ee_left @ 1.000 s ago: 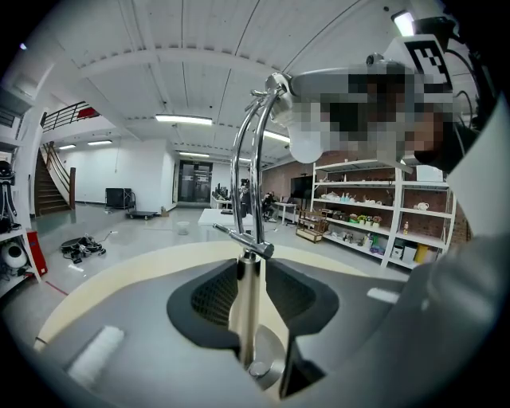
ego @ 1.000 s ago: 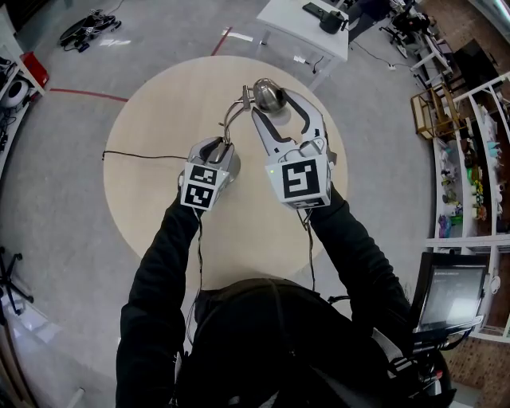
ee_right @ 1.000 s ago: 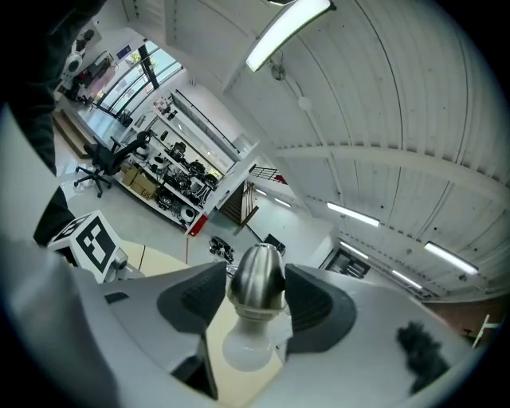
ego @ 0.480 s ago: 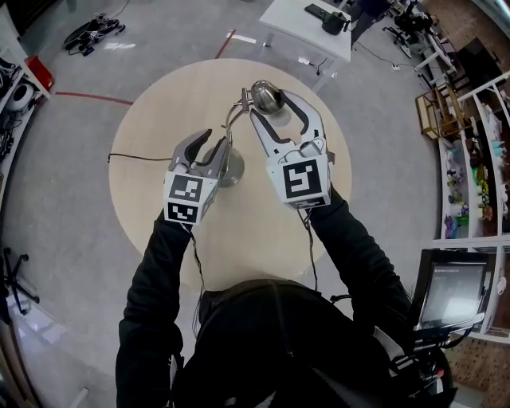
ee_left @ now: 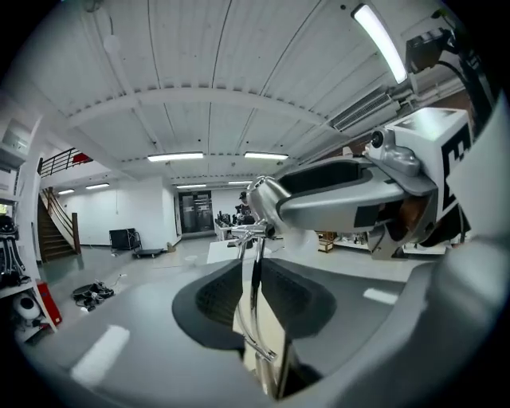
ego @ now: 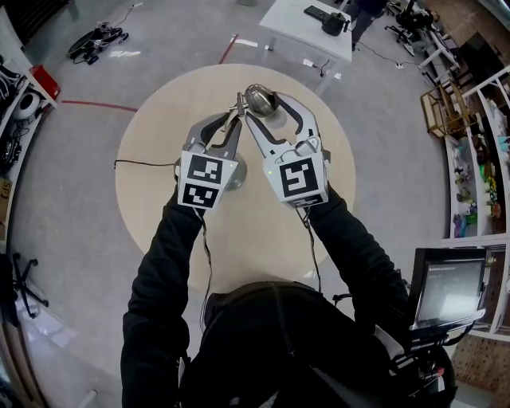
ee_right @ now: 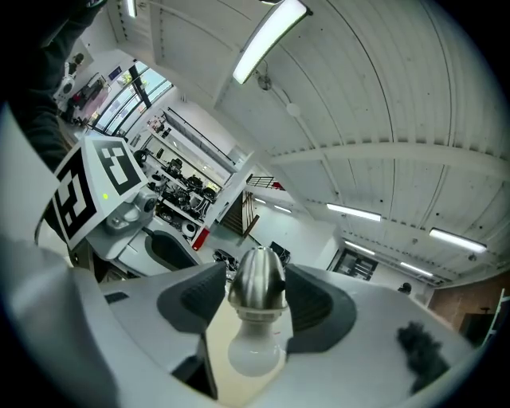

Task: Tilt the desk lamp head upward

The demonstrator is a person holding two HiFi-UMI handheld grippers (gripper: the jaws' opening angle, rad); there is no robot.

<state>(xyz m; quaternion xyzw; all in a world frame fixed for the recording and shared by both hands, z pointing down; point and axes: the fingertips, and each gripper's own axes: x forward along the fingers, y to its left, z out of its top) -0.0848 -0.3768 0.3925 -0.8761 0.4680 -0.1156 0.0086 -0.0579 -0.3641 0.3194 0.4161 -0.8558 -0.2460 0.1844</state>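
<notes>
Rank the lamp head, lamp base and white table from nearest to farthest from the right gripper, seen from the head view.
1. lamp head: between the fingers of the right gripper.
2. lamp base: lower left, on the round table.
3. white table: far off, at the view's top.

Black sleeves [ego: 159, 271]; grey fingers [ego: 259, 137]; marker cubes [ego: 296, 177]
</notes>
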